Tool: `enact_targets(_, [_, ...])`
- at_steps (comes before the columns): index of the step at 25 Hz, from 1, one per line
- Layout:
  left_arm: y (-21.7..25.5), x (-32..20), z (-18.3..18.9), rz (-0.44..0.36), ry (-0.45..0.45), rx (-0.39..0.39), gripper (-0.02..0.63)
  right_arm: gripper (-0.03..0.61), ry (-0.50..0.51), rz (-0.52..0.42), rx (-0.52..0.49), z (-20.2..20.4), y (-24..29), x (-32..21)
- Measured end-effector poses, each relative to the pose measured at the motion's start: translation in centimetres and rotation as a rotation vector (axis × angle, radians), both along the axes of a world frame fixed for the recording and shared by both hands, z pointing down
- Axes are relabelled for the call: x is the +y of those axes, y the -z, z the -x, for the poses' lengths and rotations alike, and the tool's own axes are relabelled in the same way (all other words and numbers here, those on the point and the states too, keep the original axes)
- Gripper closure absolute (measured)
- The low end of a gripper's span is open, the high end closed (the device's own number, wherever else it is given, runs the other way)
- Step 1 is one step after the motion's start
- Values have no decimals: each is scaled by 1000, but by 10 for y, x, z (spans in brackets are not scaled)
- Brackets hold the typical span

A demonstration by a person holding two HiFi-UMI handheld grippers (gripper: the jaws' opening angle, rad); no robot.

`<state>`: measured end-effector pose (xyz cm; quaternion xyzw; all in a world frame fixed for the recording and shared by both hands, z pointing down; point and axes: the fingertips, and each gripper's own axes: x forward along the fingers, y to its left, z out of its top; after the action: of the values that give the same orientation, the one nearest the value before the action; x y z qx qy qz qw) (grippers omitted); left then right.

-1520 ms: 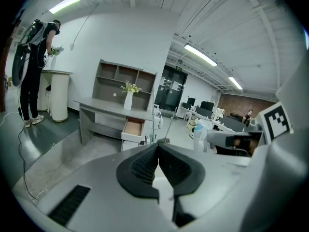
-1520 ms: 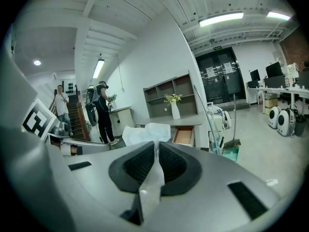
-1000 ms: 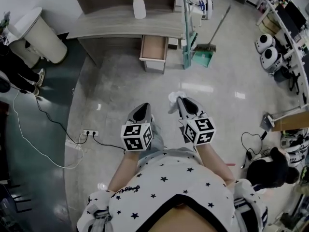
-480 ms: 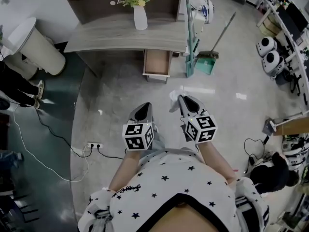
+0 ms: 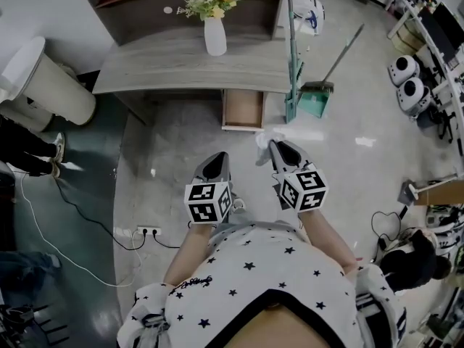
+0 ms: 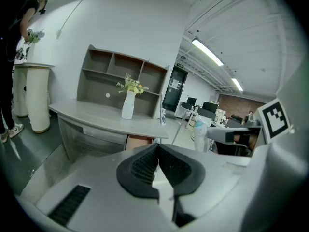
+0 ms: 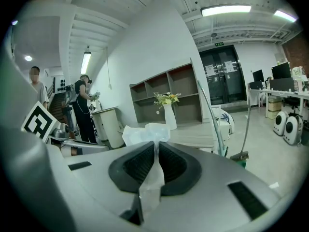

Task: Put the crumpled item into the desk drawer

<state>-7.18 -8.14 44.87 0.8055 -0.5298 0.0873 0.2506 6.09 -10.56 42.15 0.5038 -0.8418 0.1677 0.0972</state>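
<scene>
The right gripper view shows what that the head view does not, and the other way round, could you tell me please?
Only the right gripper view: the crumpled item pinched between the right gripper's ribbed pads, plus ceiling lights. Only the head view: the open drawer, a power strip on the floor, the person's star-printed shirt. Both: the desk, the vase of flowers, the broom.

Grey desk (image 5: 167, 64) (flower vase (image 5: 215, 38) atop)
</scene>
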Motion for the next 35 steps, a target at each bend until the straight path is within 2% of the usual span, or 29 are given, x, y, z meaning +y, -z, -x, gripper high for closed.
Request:
enact_targets(8, [-12,-50,22,16,-13,-2,600,555,-4,16,8,24,-12,-51])
enact_targets(17, [-28,-80,41,63,-7,-5,600,555,-9,34,30,38,-27,-94])
enact_targets(24, [-54,-106,38,117,12,-4,600,555,-8,67,52,31,-56,-138])
enact_targets(35, [-78,-174,28,156,33,-11,600,555,43,141,97,30,-113,-211])
